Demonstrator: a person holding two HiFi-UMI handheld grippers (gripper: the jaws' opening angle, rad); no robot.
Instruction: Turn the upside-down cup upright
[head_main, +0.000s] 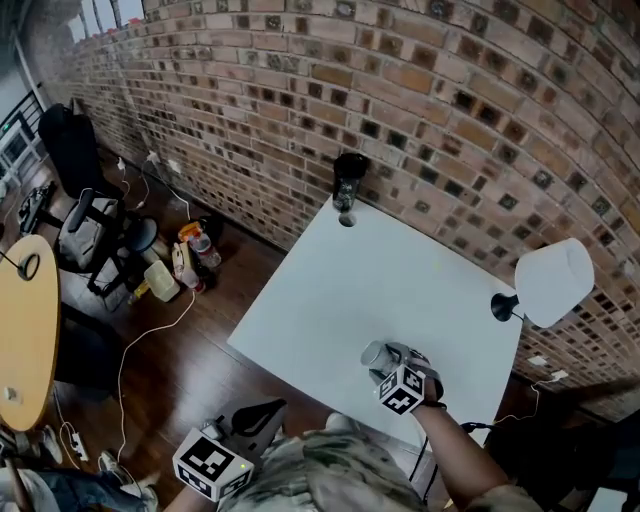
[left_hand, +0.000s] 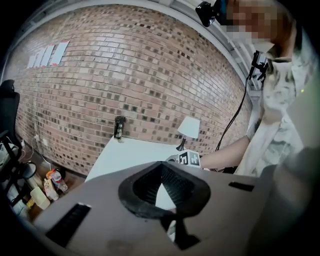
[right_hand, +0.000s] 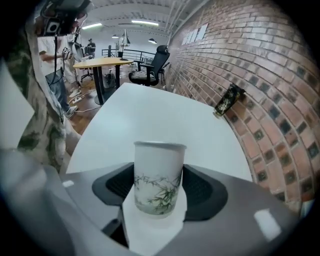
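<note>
**Right gripper clamping the cup over the white table**

Ribbed black pads are pressing on both sides of the cup, a smooth, pale cylinder with a flared rim. Its own view is showing a green bamboo print on the cup wall. The head view is giving only a pale, tilted cylinder over the table's near right part, and whether it is touching the matte top cannot be told. The left gripper is hanging off the table's near edge, its textured pads meeting at the tips with nothing between them. A dark bottle is standing at the far edge by the rough brick wall, and a white-shaded lamp is sitting at the right.
</note>
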